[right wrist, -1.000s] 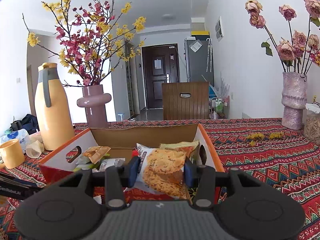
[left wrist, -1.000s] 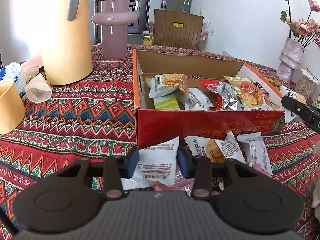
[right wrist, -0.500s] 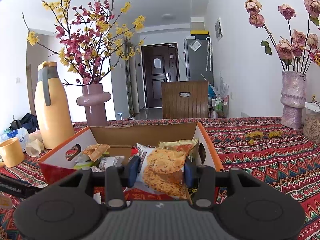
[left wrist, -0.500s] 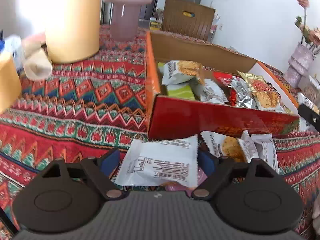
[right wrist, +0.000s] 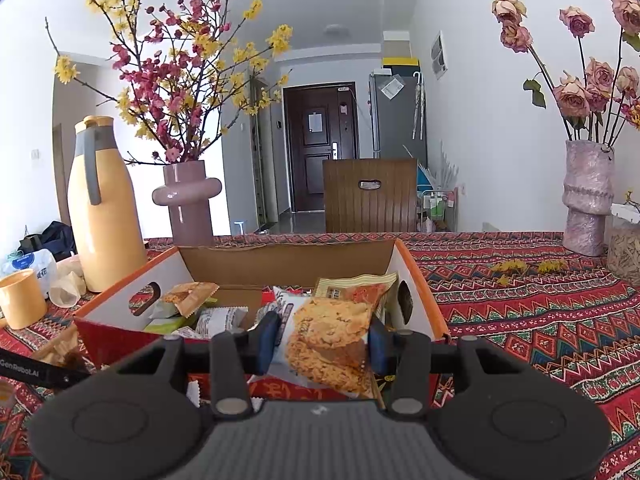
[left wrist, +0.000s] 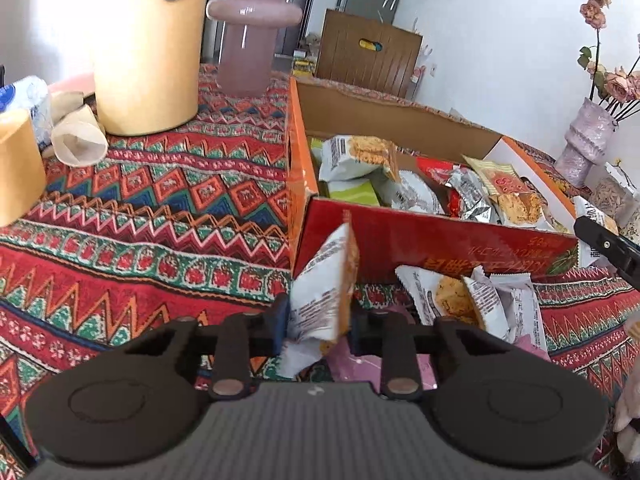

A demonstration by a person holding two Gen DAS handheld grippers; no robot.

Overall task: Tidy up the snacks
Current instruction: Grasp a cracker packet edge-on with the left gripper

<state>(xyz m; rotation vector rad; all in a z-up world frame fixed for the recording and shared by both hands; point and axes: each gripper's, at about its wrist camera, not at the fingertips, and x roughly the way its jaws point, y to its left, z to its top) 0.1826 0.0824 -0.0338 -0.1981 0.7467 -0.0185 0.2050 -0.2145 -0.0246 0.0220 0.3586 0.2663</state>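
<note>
An open red and orange cardboard box (left wrist: 420, 236) holds several snack packets; it also shows in the right wrist view (right wrist: 116, 332). My left gripper (left wrist: 318, 322) is shut on a white and orange snack packet (left wrist: 324, 288), held edge-up just in front of the box's near wall. More packets (left wrist: 472, 300) lie on the cloth in front of the box. My right gripper (right wrist: 322, 342) is shut on a white cookie packet (right wrist: 328, 340), held at the box's near right corner. Its finger also shows in the left wrist view (left wrist: 608, 246).
A yellow jug (left wrist: 148, 44), a pink vase (left wrist: 250, 40), a yellow cup (left wrist: 16, 168) and paper cups (left wrist: 76, 136) stand left of the box on the patterned tablecloth (left wrist: 140, 220). A rose vase (right wrist: 586, 200) stands at the far right. A brown chair (right wrist: 370, 196) is behind the table.
My left gripper opened wide around the white packet, then closed on it and lifted it edge-up in front of the box. My right gripper with the cookie packet has barely moved.
</note>
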